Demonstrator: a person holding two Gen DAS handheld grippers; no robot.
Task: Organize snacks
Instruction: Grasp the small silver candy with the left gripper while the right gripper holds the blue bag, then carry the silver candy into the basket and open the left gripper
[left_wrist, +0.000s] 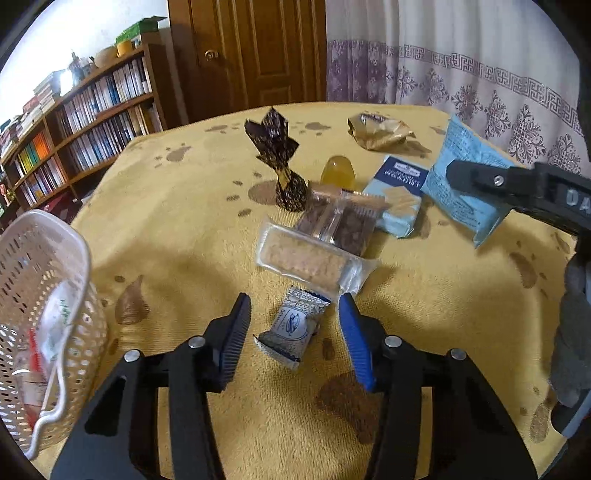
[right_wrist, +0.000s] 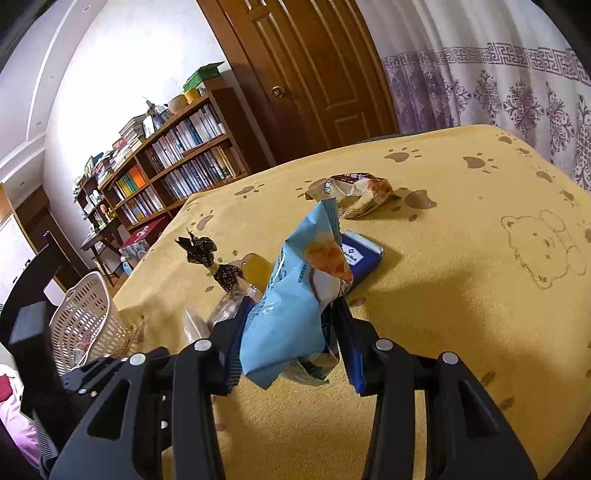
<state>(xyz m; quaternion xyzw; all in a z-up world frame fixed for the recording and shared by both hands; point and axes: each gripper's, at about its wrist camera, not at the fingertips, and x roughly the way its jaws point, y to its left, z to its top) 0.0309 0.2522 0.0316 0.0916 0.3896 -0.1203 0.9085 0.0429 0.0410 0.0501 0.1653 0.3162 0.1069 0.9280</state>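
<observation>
Our left gripper (left_wrist: 295, 328), jaws apart, straddles the small white packet (left_wrist: 291, 328); our right gripper (right_wrist: 288, 332) clamps the blue bag (right_wrist: 295, 295), which may slip before reaching the basket (left_wrist: 55, 295) at nine o'clock.

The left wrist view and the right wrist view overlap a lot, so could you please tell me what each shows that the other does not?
Only the left wrist view shows the small blue-and-white packet between the open left gripper.

Only the right wrist view shows the bear outline on the cloth and the light blue bag's printed front.

Both show that bag shut in the right gripper, the basket, the dark foil candy, the crumpled wrapper and the bookshelf.
</observation>
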